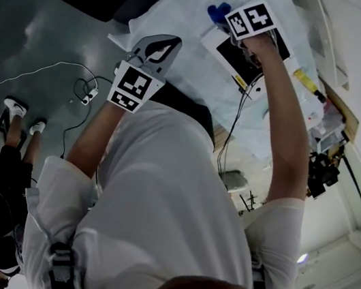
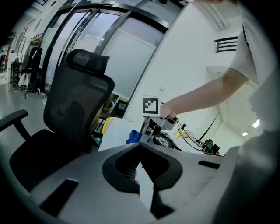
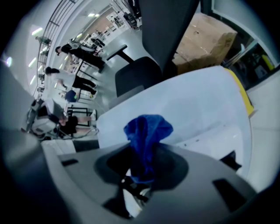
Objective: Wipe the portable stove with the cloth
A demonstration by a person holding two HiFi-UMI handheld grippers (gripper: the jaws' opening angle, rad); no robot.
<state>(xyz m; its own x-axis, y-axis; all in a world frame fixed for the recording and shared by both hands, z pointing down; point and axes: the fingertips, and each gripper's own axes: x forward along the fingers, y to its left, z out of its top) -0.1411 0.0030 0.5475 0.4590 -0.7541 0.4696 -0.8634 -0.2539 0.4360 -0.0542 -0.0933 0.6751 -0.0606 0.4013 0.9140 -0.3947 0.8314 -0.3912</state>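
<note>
The portable stove (image 1: pixel 237 56), white with a black top, lies on the white-covered table (image 1: pixel 189 17). My right gripper (image 1: pixel 223 18) hangs just over the stove's far edge, shut on a bunched blue cloth (image 1: pixel 218 8). In the right gripper view the cloth (image 3: pixel 146 135) sticks up out of the closed jaws above the table cover (image 3: pixel 197 105). My left gripper (image 1: pixel 174 41) is held off the near table edge, shut with nothing in it. From the left gripper view I see the right gripper (image 2: pixel 148 124), the blue cloth (image 2: pixel 133 136) and part of the stove (image 2: pixel 165 141).
A black office chair (image 2: pixel 74 109) stands at the table's far side. Cardboard boxes (image 3: pixel 205 39) sit behind it. Cables (image 1: pixel 237 116) hang off the table by the stove. Clutter (image 1: pixel 328 132) fills the table's right end. A person (image 1: pixel 13 173) stands on the floor to my left.
</note>
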